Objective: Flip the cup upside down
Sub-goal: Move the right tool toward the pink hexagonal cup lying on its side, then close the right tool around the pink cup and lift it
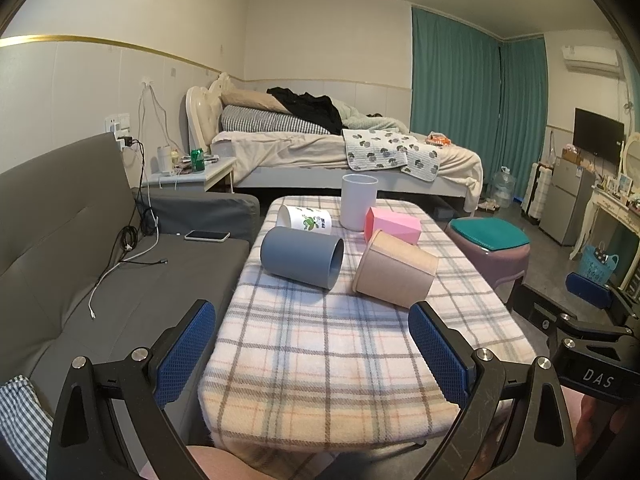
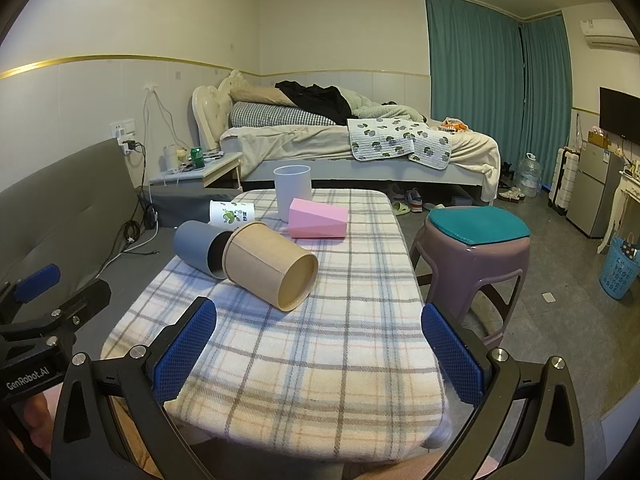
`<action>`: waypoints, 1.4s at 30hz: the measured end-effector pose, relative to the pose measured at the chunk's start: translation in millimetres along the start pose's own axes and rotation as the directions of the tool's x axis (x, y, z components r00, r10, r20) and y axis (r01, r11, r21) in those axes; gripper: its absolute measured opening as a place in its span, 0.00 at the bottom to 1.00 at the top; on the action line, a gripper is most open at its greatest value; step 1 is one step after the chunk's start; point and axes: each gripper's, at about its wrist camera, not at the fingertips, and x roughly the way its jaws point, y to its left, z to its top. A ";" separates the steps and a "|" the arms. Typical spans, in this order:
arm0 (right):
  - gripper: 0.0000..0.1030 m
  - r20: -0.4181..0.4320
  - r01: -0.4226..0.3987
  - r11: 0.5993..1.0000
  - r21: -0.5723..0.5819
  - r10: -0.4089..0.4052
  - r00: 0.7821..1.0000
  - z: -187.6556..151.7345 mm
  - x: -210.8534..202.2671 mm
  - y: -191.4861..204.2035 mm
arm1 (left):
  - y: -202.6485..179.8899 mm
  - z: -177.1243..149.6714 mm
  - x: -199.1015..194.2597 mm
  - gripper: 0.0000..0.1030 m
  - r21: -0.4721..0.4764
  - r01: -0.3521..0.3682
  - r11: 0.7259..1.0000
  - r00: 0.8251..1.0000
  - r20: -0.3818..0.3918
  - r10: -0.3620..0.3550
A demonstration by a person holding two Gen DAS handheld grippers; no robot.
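Approach stage: left gripper and right gripper both gape wide and empty, short of the tan cup lying sideways on the plaid-covered table; next move, I judge, is grasping its wall.

In the right wrist view the beige cup covers the grey cup's mouth, and the grey cup hides the lower part of the printed white cup. The print on that cup is too small to read. The pink cup blocks the white cup's base. The left claw is cut off by the frame edge, its far finger hidden.
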 end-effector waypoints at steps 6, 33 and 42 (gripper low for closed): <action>1.00 -0.035 -0.104 0.994 0.020 0.105 0.994 15.7 7.4 -11.2 | 0.7 17.6 9.4 0.97 -0.017 -0.021 1.000 0.998 -0.052 0.020; 1.00 -0.324 -0.355 0.617 -0.703 0.167 0.931 110.4 303.3 3.2 | 3.4 79.3 208.6 0.97 -0.006 -0.154 0.988 0.959 -0.242 0.149; 0.99 -0.385 -0.402 0.612 -0.682 0.167 0.908 98.8 350.6 15.3 | 5.4 81.6 230.9 0.97 -0.033 -0.151 0.988 0.951 -0.277 0.136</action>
